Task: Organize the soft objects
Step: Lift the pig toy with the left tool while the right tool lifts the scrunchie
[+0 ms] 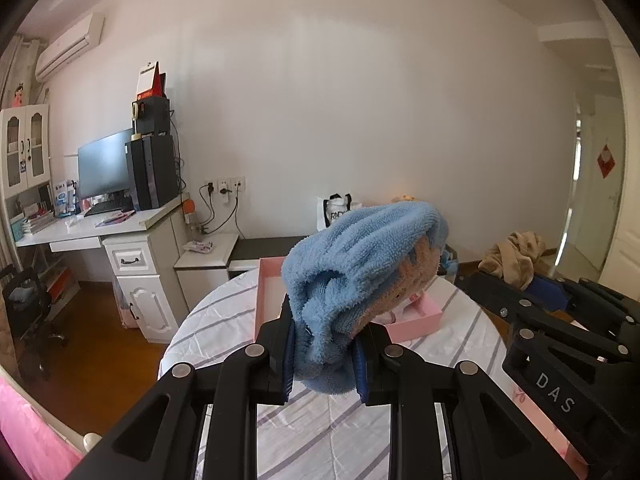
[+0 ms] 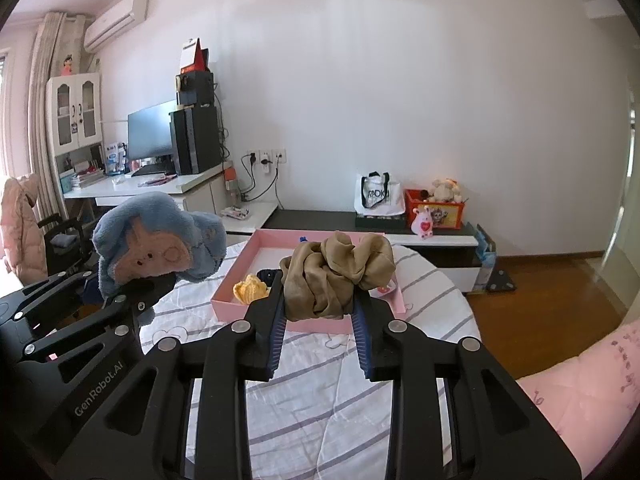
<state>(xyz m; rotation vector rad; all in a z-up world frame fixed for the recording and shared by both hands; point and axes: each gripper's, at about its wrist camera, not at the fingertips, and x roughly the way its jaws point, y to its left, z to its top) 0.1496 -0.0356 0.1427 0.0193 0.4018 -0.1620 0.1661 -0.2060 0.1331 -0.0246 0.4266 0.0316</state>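
Observation:
My left gripper is shut on a fluffy blue plush item with a tan face patch and holds it above the striped bedsheet; it also shows in the right wrist view. My right gripper is shut on a bunched tan-brown cloth, held over the near edge of an open pink box. The tan cloth also shows in the left wrist view. In the box lie a yellow knitted item and a dark item, partly hidden.
A white desk with monitor and computer tower stands at left. A low dark bench along the wall carries a white tote bag and an orange box with plush toys. Wooden floor lies around the bed. A pink quilt lies at right.

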